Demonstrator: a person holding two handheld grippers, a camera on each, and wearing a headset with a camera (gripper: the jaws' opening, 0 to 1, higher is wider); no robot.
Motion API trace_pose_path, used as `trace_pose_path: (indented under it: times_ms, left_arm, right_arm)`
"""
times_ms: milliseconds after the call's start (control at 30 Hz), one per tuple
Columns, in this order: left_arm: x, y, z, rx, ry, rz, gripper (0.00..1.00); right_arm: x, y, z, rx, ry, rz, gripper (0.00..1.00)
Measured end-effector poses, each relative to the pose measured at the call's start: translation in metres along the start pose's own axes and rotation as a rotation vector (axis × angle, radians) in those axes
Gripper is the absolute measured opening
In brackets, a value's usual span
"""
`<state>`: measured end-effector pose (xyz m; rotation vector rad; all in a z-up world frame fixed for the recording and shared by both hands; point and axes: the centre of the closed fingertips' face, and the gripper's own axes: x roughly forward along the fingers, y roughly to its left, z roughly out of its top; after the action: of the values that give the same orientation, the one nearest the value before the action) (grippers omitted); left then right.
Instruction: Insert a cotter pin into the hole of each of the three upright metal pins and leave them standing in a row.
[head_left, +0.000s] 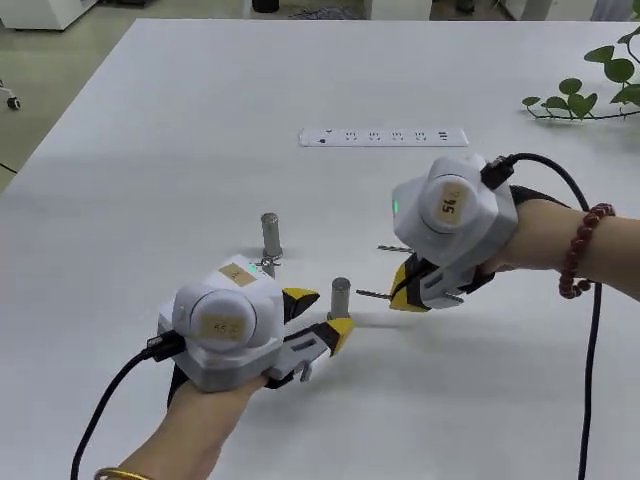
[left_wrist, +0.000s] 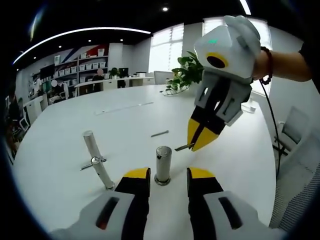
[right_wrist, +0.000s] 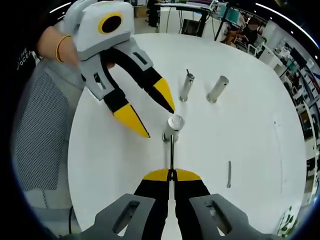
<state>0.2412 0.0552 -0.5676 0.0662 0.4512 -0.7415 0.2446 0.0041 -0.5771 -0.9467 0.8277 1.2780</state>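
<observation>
The right tongs (right_wrist: 171, 174) clamp the cotter pin (right_wrist: 171, 152) while the left tongs (left_wrist: 168, 174) stand apart around the metal pin (left_wrist: 163, 161), so a misaligned push could topple it.

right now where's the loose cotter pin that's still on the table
In the right gripper view the loose cotter pin lies on the table, right of the right gripper; in the left gripper view it lies beyond the nearest metal pin.

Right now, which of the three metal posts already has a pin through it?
The near-left pin, beside the left gripper: a cotter pin crosses its top. The rear pin and the pin between the jaws have none through them.
</observation>
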Motion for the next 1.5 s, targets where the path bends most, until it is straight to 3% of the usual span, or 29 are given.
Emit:
trace_pose_path:
  times_ms: [433,600,1033,1267,1500]
  left_arm:
    - [0.018,0.003,-0.004,-0.004,0.017,0.012,0.21]
    - [0.026,0.003,-0.008,0.024,0.048,0.004,0.18]
    - [0.027,0.006,-0.009,0.059,0.053,0.006,0.1]
    - [0.028,0.007,-0.008,0.059,0.052,0.0,0.1]
    - [0.028,0.007,-0.009,0.054,0.043,0.001,0.1]
  right_arm:
    - [0.003,-0.003,0.003,-0.023,0.015,0.009,0.0]
    - [0.003,-0.004,0.005,-0.033,0.017,0.014,0.0]
    - [0.003,-0.004,0.01,-0.064,0.026,0.015,0.0]
    - [-0.001,-0.002,0.02,-0.034,-0.018,0.025,0.0]
    - [0.001,-0.003,0.023,-0.04,-0.024,0.022,0.0]
